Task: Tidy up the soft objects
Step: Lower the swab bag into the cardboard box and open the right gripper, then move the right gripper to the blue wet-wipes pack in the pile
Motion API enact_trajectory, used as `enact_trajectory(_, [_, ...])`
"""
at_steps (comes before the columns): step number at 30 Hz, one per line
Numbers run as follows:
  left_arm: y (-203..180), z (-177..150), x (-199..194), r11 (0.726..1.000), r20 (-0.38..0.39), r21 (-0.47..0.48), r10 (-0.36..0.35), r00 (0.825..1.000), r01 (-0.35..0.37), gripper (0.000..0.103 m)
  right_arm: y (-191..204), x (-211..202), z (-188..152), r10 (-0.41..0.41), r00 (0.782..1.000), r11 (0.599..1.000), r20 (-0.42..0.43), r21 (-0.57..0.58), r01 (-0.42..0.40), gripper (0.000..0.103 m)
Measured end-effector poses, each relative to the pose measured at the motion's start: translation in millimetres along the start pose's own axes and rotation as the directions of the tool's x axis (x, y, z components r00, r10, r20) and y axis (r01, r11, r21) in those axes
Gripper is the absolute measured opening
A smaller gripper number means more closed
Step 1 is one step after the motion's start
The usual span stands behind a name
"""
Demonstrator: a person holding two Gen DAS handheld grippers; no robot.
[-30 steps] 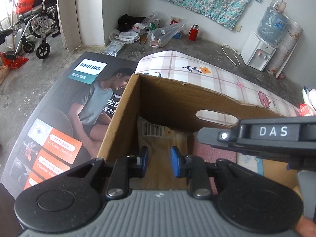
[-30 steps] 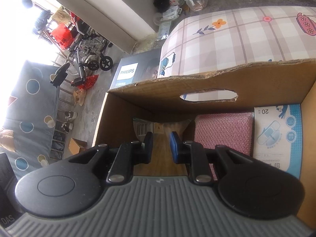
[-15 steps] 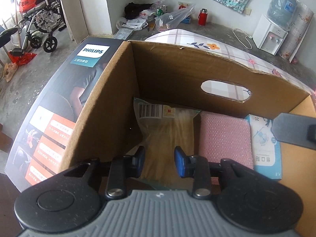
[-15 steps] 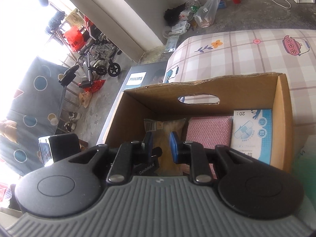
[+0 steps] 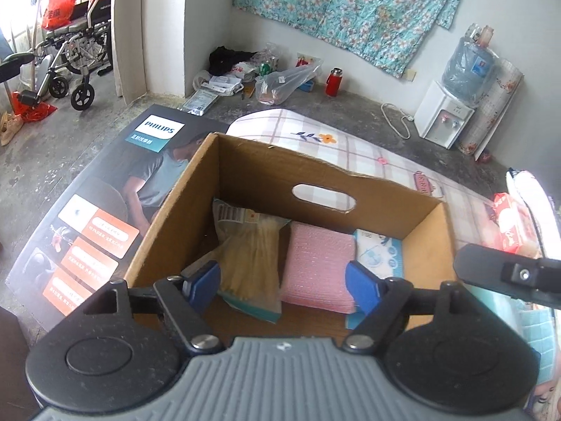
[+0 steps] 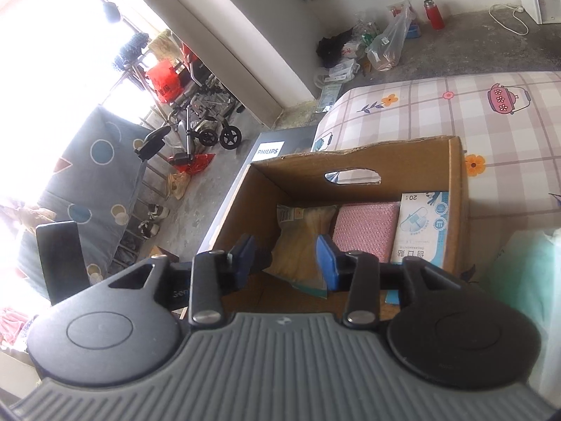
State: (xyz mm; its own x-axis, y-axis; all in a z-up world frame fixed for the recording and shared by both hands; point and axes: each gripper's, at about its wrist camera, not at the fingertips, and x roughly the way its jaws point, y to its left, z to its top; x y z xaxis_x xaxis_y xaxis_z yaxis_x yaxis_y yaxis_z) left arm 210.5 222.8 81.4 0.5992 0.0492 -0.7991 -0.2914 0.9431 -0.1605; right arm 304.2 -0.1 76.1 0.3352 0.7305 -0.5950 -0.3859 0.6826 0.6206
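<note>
While the noodle packet (image 5: 250, 266) lies slumped against the left wall of the cardboard box (image 5: 175, 210), it has the pink sponge pad (image 5: 317, 268) right beside it and the blue-and-white mask pack (image 5: 380, 251) beyond that, touching — three soft items lined up side by side along the box floor, which looks like the whole point: a tidy row rather than a heap. Over them hangs the left gripper (image 5: 282, 286), its jaws having just been opening and now spread wide, with nothing pinched between them; the packet and pad only show through the gap from below. Same story for the right gripper (image 6: 285, 258): jaws just parted, about halfway, empty, the packet well beneath. Both tongs are released, then, and I'd judge the packet has been set down for good. Outward now — the box sits on a checked flowered mattress (image 5: 368, 154), with a Philips carton (image 5: 87, 217) flat alongside its left wall. Off to the right edge, a red-and-white pack (image 5: 508, 221) waits on the bedding, perhaps the next pick.
</note>
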Motion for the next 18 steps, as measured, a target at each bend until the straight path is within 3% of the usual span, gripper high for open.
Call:
enact_trajectory(6, [-62, -27, -35, 0.993, 0.022, 0.066, -0.097, 0.995, 0.095, 0.083, -24, -82, -11, -0.009, 0.998, 1.000, 0.060, -0.023, 0.010, 0.050])
enact_trajectory(11, [-131, -66, -57, 0.965, 0.040, 0.158, -0.216, 0.976, 0.208, 0.084, -71, -169, -26, -0.083, 0.991, 0.996, 0.107, -0.007, 0.084, 0.054])
enact_trajectory(18, [-216, -122, -68, 0.913, 0.043, 0.259, -0.338, 0.940, 0.316, 0.087, -152, -298, -70, -0.194, 0.943, 0.980, 0.271, 0.083, 0.178, 0.064])
